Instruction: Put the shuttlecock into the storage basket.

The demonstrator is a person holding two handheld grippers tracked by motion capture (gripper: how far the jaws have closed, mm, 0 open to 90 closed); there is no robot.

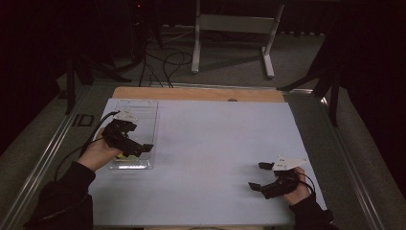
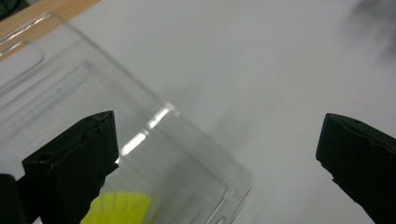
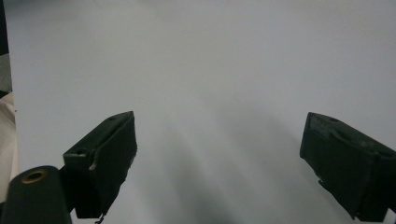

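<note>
Pale sheeting covers the tabletop (image 1: 210, 158). From above I see my left tongs (image 1: 139, 147) over one clear tray (image 1: 143, 112) at the left edge, its near end hidden by them. Their own camera shows jaws apart and one yellow thing (image 2: 122, 208), cut off, inside. My right tongs (image 1: 258, 176) gape near the right corner.

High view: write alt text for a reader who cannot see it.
A person's left gripper, jaws open, hovers over a clear plastic tray on a white table. The right gripper, also open, sits over the table's near right corner.
</note>
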